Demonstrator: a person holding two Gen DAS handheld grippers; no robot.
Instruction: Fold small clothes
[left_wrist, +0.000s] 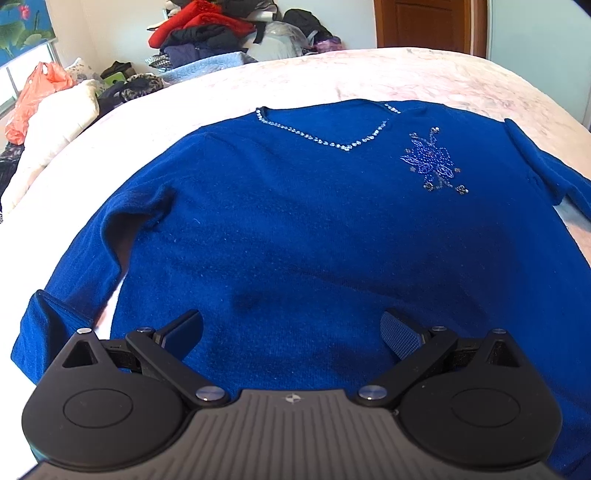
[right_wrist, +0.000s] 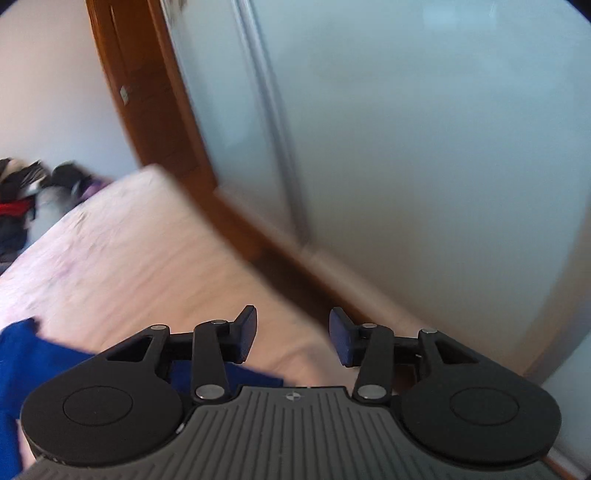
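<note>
left gripper (left_wrist: 291, 332): fingers spread wide, holding nothing, hovering over the lower body of the sweater near the hem
right gripper (right_wrist: 292, 338): fingers apart but narrower than the left, holding nothing, out past the sweater's right side over bare bed, pointing toward the wall; view is motion-blurred
sweater (left_wrist: 295, 229): blue knit v-neck, front up, laid flat on the bed (left_wrist: 332, 77), hem toward the left gripper, neck away
handling: judged soft, limp and light; knit will drape and sag, may stretch if pulled by one point; no stiffness to hold a fold edge
left sleeve (left_wrist: 92, 254): bent down along the body, cuff (left_wrist: 40, 325) just left of the left gripper
right sleeve (left_wrist: 543, 166): runs off toward the right edge; a blue bit (right_wrist: 33, 354) shows low left in the right wrist view
where to take hold: likely pinch at cuff or shoulder seam, or hem corners; avoid the beaded spots
neckline beads (left_wrist: 325, 138): fragile trim, could snag on pads
beaded flower (left_wrist: 430, 160): on chest, right of the v
clothes pile (left_wrist: 207, 33): beyond the far edge of the bed, well apart
door (left_wrist: 424, 22): far right, behind the bed
</note>
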